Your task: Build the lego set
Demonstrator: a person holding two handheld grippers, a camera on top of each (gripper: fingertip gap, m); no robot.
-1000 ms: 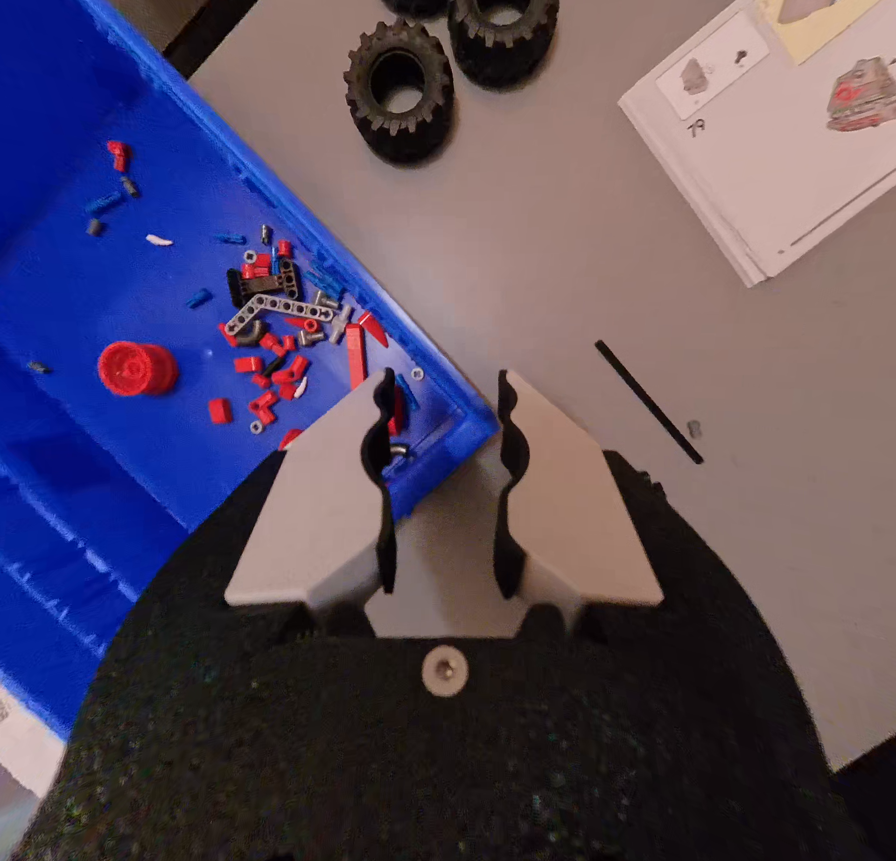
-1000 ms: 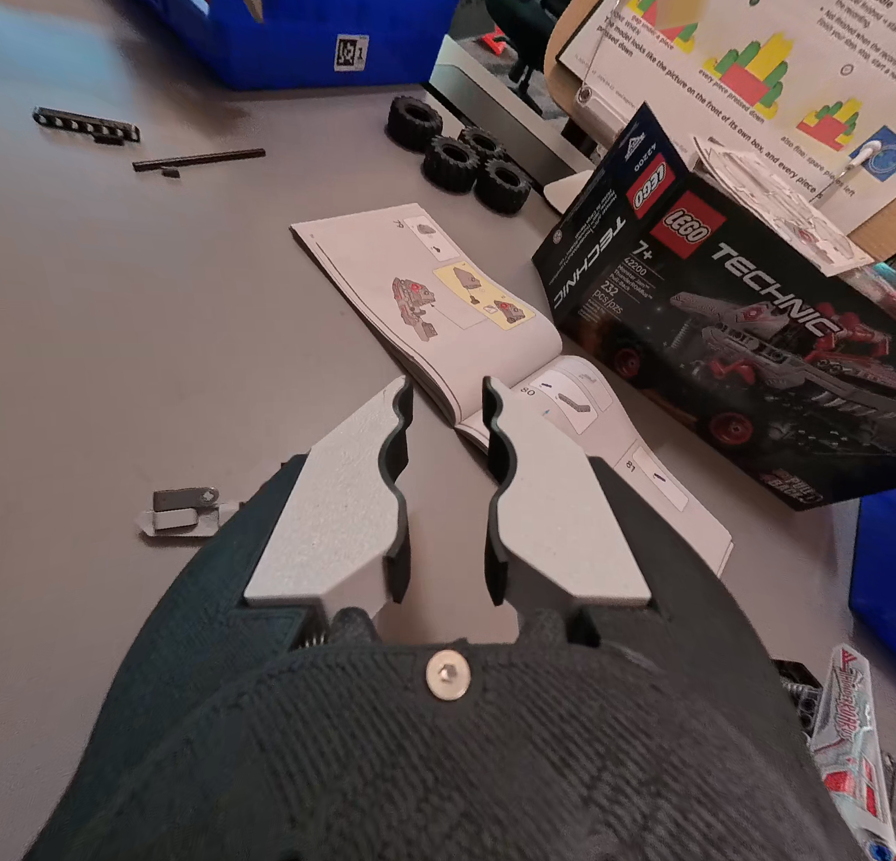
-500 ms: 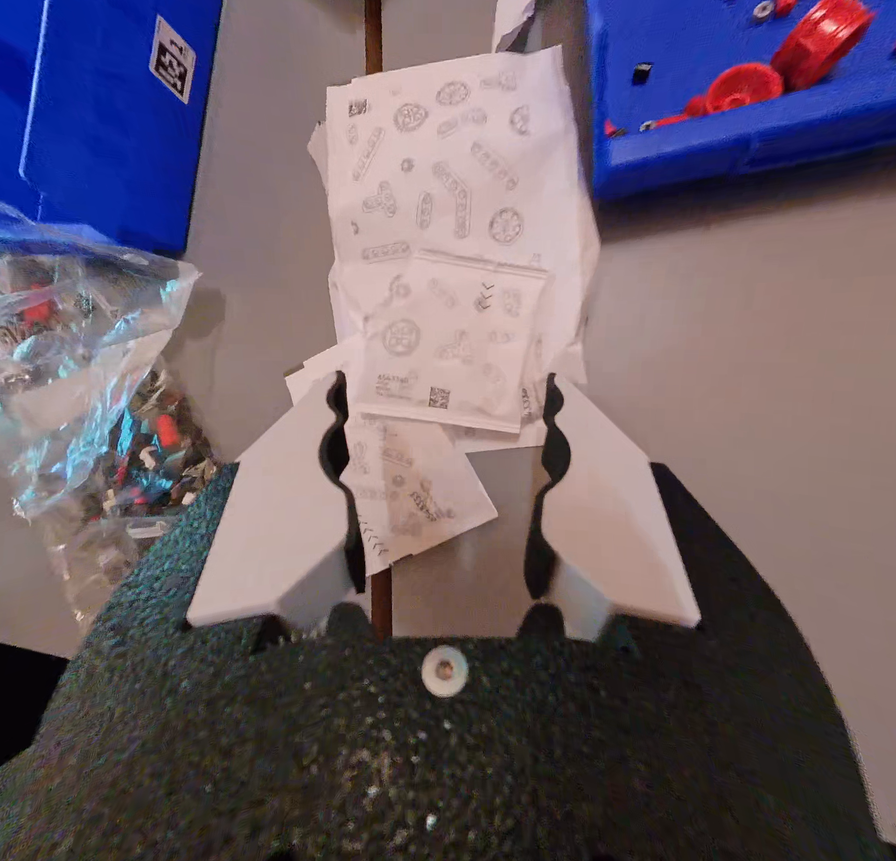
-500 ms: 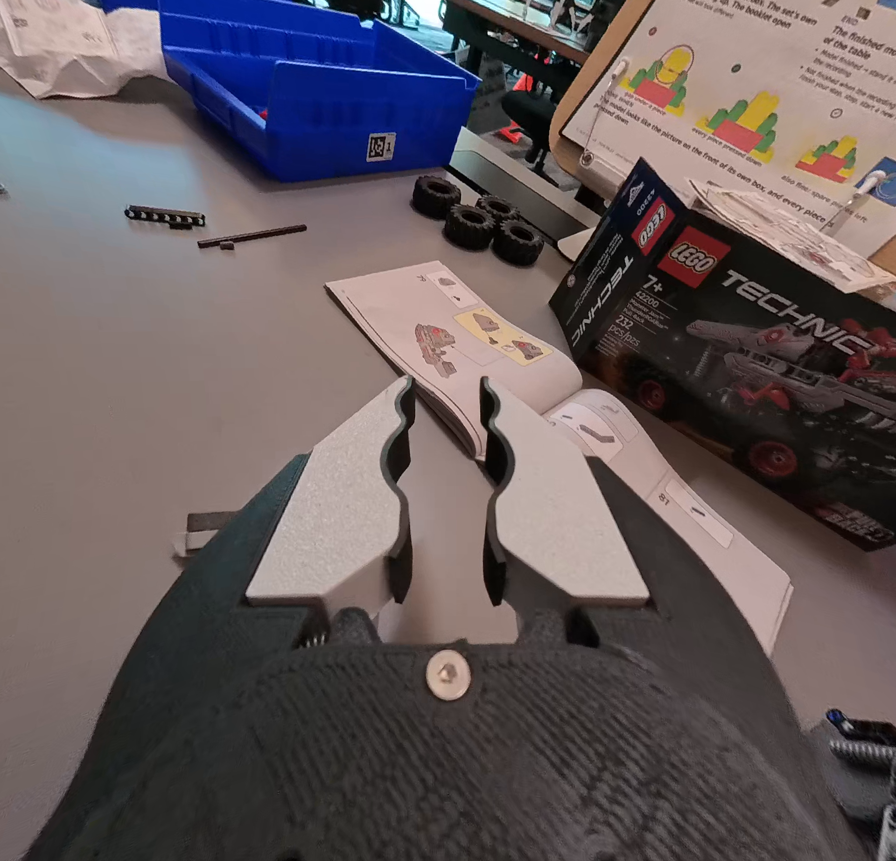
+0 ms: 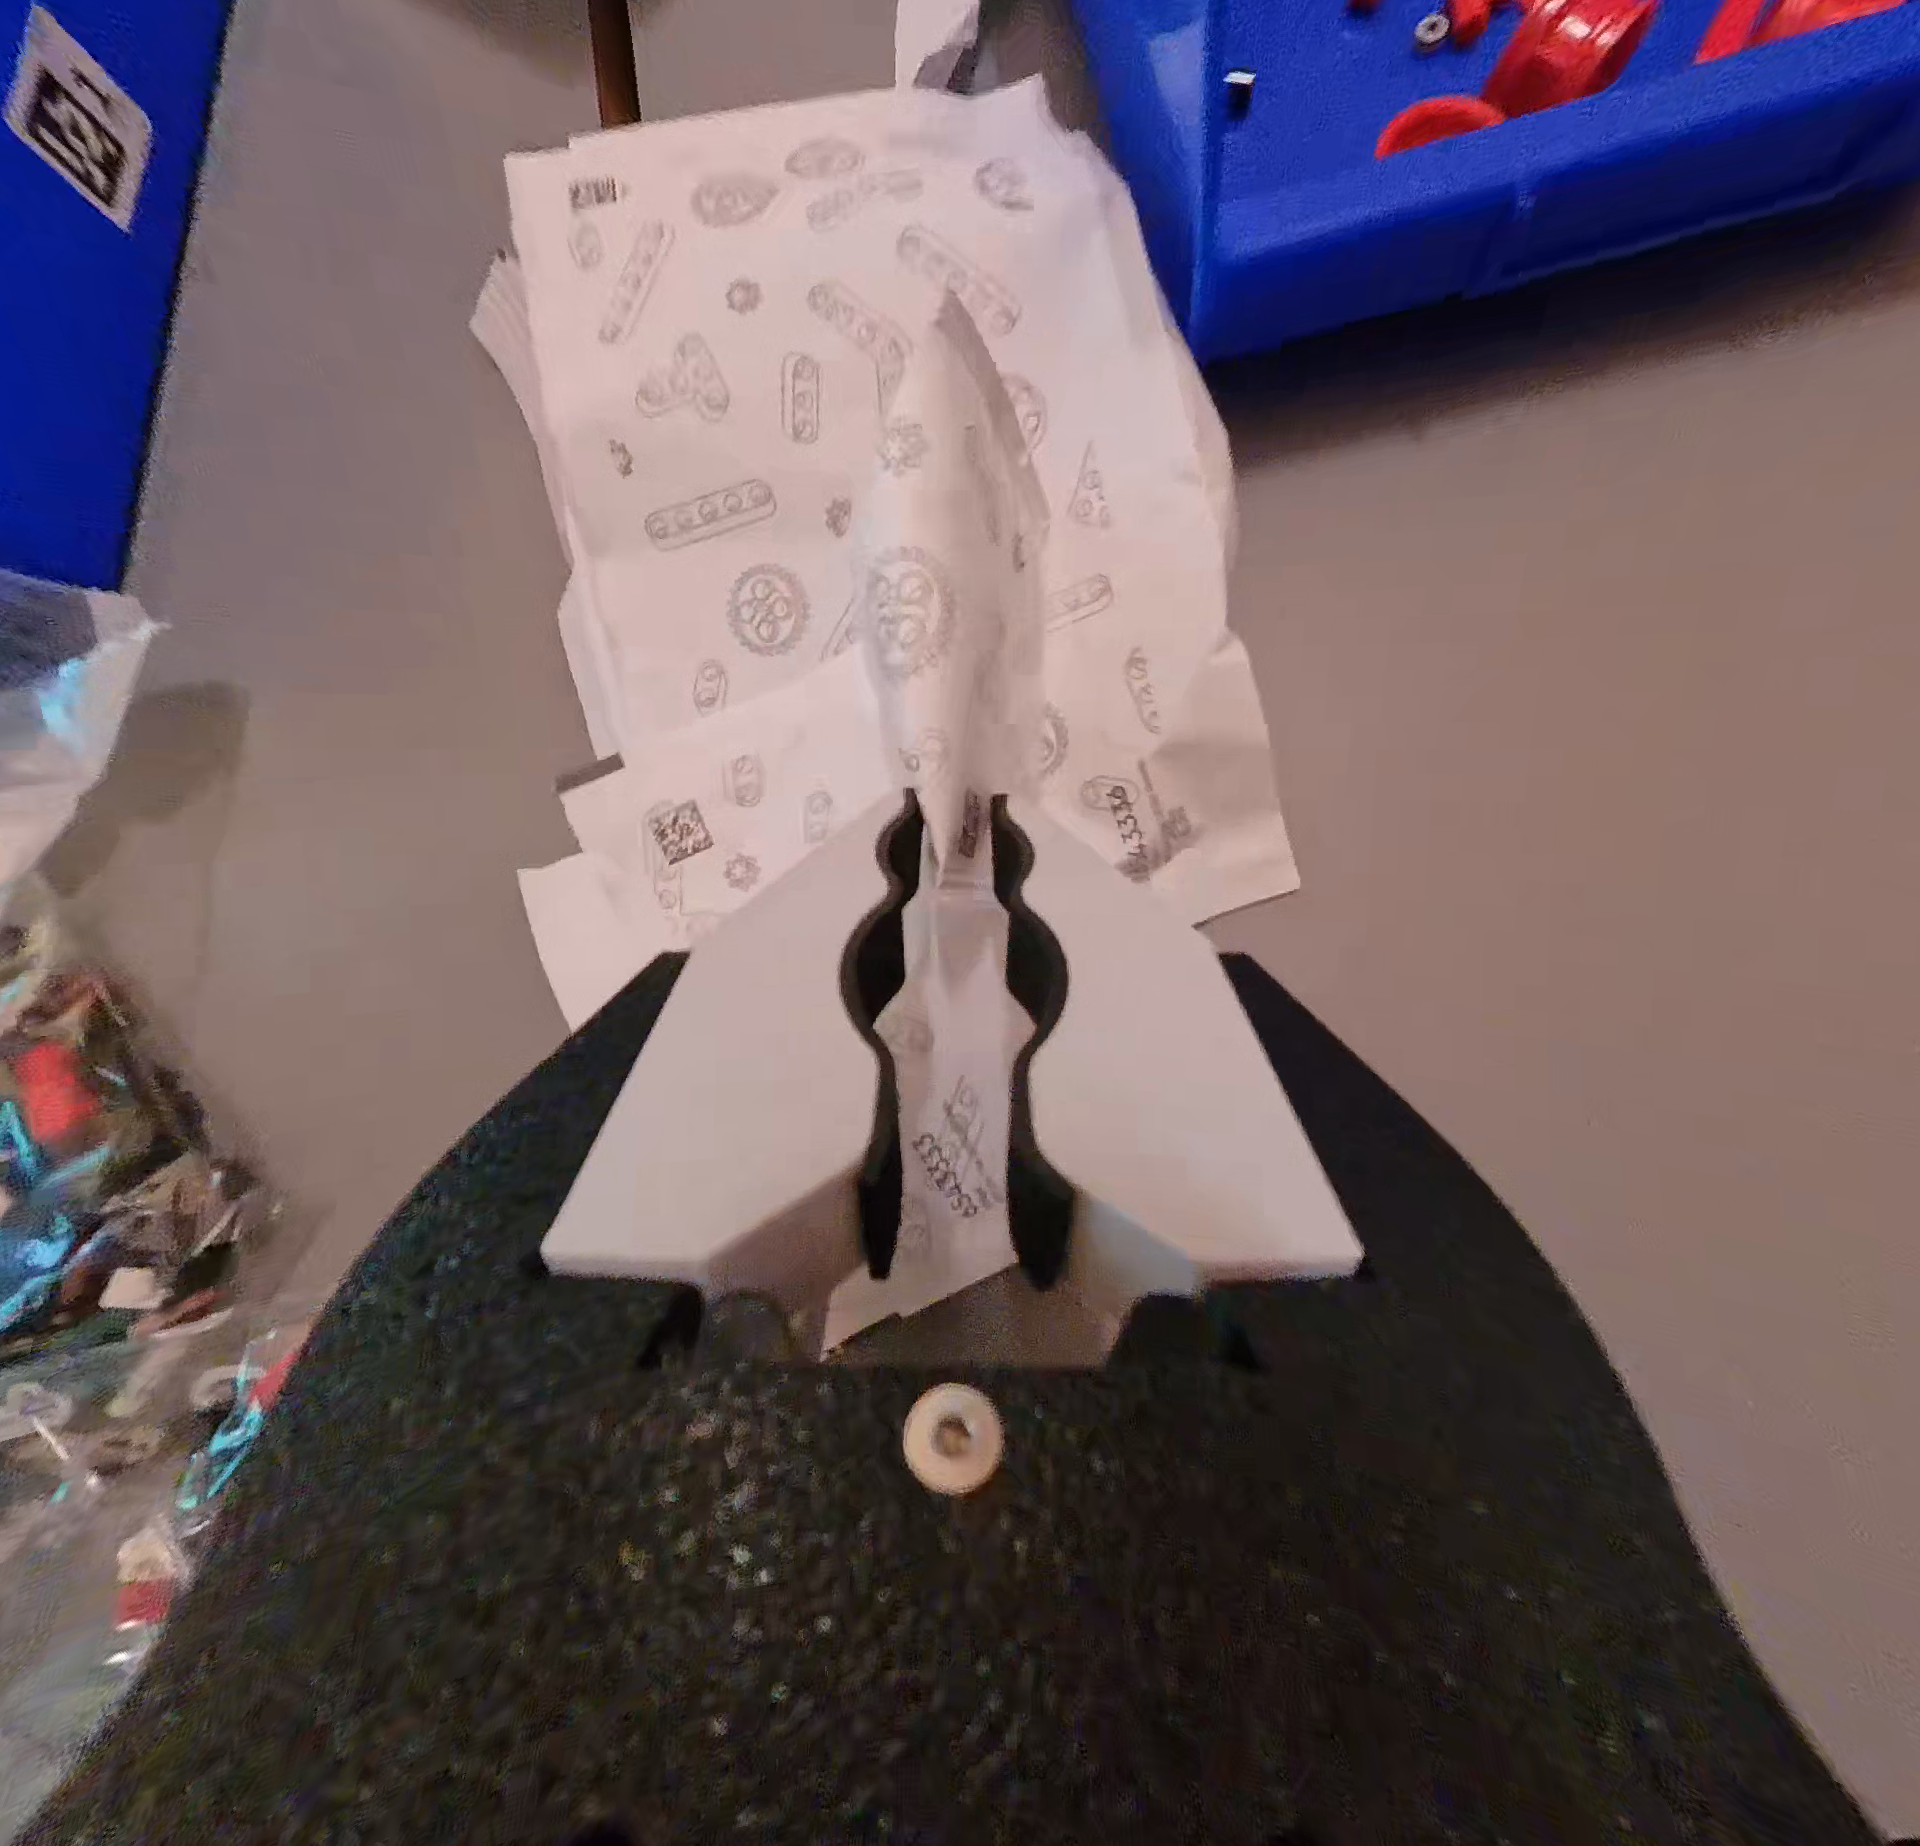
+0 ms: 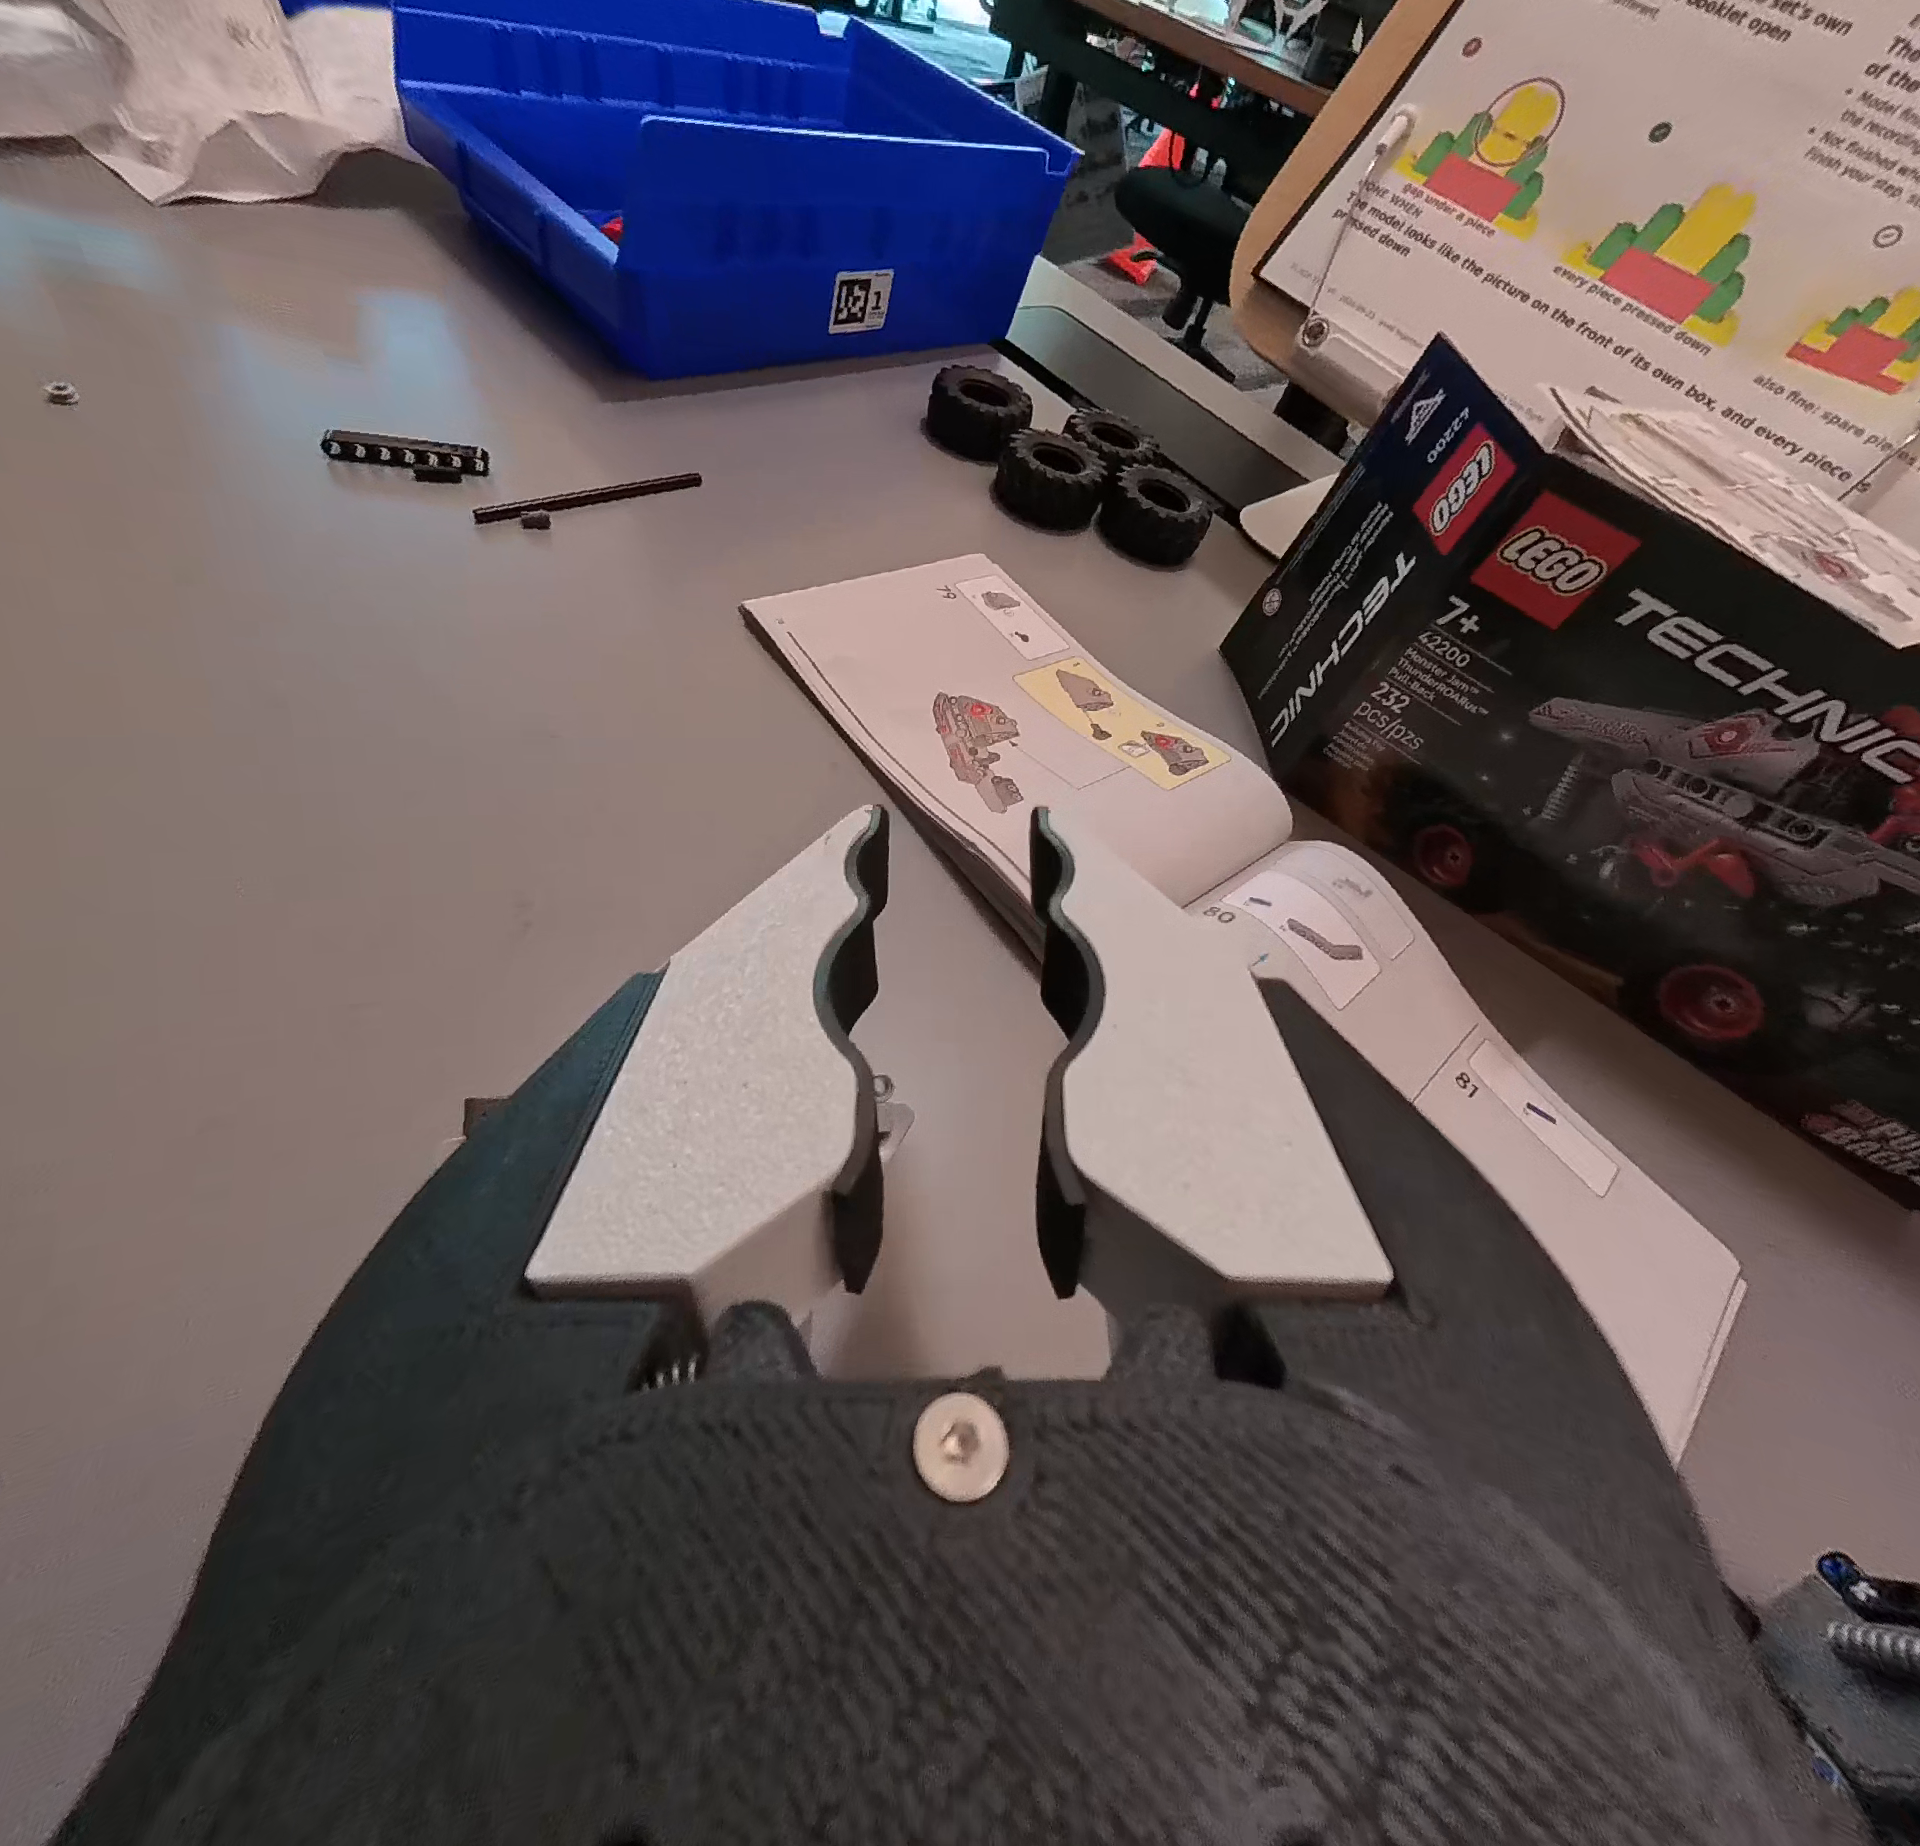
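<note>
My left gripper (image 5: 956, 820) is shut on a white paper bag (image 5: 831, 466) printed with part outlines; the paper is pinched into a ridge between the fingers and lies on the grey table. The same paper bags show far left in the right wrist view (image 6: 177, 82). My right gripper (image 6: 961, 840) is open and empty, held low over the table just before the open instruction booklet (image 6: 1039, 726). A blue bin (image 5: 1558, 113) with red parts is at the upper right of the left wrist view.
A clear plastic bag of parts (image 5: 94, 1121) lies at the left. Another blue bin (image 5: 73, 238) is behind it. In the right wrist view: a blue bin (image 6: 748, 227), several black tyres (image 6: 1070, 477), a black beam (image 6: 405, 451), a black axle (image 6: 587, 497), the set's box (image 6: 1610, 757).
My left gripper has closed on the paper bag and bunched it up. It had earlier swung from the blue bin to the paper pile. My right gripper has drifted slightly, still open.
</note>
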